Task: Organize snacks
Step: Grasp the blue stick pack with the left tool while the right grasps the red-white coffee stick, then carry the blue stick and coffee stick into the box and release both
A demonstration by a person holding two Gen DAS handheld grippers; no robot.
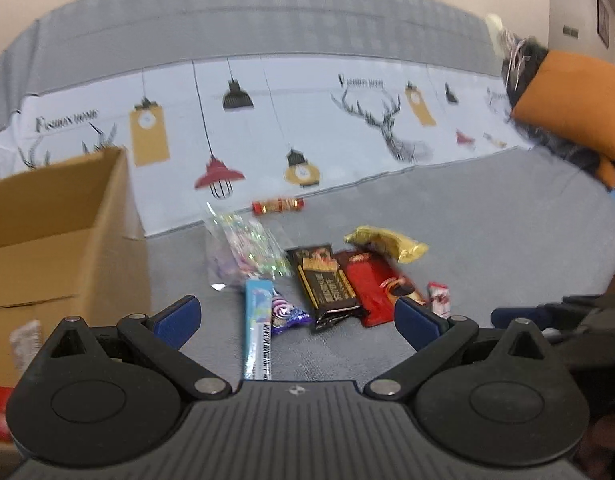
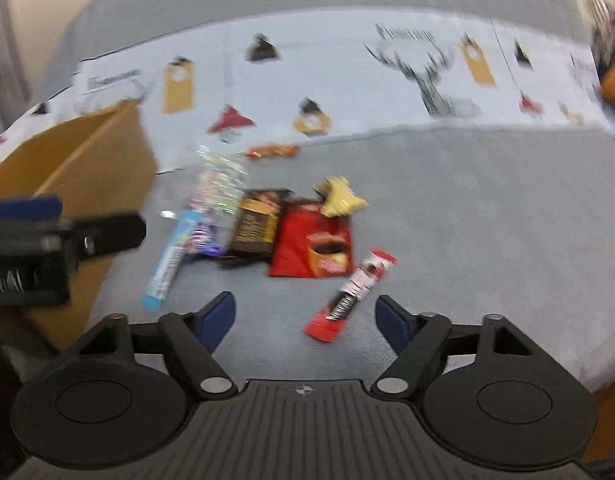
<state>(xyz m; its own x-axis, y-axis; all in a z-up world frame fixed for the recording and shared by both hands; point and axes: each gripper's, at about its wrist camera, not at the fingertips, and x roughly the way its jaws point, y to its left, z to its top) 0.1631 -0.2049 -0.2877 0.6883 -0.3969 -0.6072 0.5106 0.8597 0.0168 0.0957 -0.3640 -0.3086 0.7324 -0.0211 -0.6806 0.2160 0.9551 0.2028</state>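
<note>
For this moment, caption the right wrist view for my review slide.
Open right hand-held gripper poised over a red-and-white snack bar, other snacks and a cardboard box beyond on the grey cloth.

Right gripper (image 2: 305, 318), fingers (image 2: 221, 314) spread, hovers above a red-white snack stick (image 2: 353, 294).

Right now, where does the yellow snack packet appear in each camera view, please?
Left wrist view: the yellow snack packet lies right of centre, at the far right end of the snack pile, just behind the red packet.
Right wrist view: the yellow snack packet lies near the centre, overlapping the top edge of the red packet.
Shared landmark: the open cardboard box stands at the left in both.
</note>
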